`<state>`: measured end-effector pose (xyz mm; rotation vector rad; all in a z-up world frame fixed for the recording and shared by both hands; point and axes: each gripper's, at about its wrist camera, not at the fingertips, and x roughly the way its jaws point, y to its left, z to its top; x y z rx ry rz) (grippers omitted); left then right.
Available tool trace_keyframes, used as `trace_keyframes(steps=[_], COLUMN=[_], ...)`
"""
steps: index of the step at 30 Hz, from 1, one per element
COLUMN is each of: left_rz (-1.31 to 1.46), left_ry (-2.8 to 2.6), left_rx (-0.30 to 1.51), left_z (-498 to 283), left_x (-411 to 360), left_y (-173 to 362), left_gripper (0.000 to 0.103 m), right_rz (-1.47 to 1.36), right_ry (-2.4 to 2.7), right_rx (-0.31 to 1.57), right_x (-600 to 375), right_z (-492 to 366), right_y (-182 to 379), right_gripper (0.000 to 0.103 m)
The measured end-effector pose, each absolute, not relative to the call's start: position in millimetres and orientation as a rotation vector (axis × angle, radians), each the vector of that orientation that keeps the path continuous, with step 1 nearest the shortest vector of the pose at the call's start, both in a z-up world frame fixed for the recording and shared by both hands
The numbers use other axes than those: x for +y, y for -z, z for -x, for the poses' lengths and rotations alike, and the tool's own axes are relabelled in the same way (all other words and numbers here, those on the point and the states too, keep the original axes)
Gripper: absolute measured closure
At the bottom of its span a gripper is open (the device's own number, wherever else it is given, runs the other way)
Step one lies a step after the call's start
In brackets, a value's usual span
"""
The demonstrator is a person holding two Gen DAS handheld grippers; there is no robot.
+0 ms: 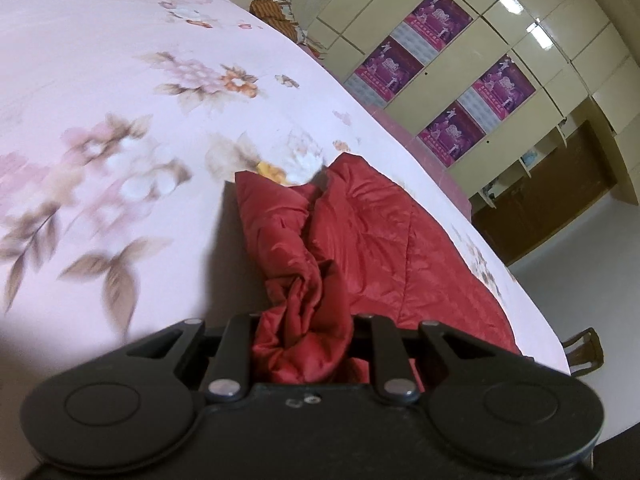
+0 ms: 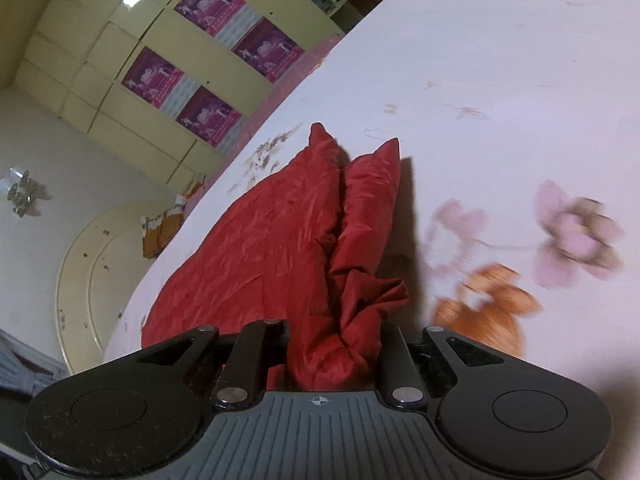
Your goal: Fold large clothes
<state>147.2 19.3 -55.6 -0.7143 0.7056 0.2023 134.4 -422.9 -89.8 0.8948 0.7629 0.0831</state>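
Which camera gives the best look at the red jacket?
The right wrist view: the red jacket spreads wide across the bed there, bunched in the right gripper. The left wrist view shows a narrower part, bunched in the left gripper.

Red garment: quilted cloth w/ slight sheen, creased. Bedsheet: matt floral cloth. Wardrobe doors: glossy.

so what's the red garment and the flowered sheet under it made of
Red garment: likely thin quilted nylon or polyester; faint sheen, stitch lines, crisp crinkles. Flowered sheet: looks like matte woven cotton or a blend; printed blossoms, no shine. Neither is certain from looks.
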Motion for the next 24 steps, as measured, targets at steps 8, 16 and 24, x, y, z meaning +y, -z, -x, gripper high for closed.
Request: trace_keyframes(steps=[8,16,24], left_rz=[0.709,0.772,0.799], left_ry=[-0.246,-0.243,-0.233], left_rx=[0.714,0.693,0.676], left_z=[-104.1,-100.5,-76.6], left_x=[12.2,14.3,8.7], left_y=[59.4,69.4,62.3], left_gripper=[0.081,0.045,0.024], right_rz=[-0.877,-0.878,-0.658], right_ry=[-0.103,-0.055,0.088], right_rx=[0.806,0.796,0.635], right_x=[-427.8,-432.9,-444.9], right_z=[-113.5,-112.8,-74.5], right_y=[89.6,98.5,37.9], right_gripper=[0.088,0.065,0.08])
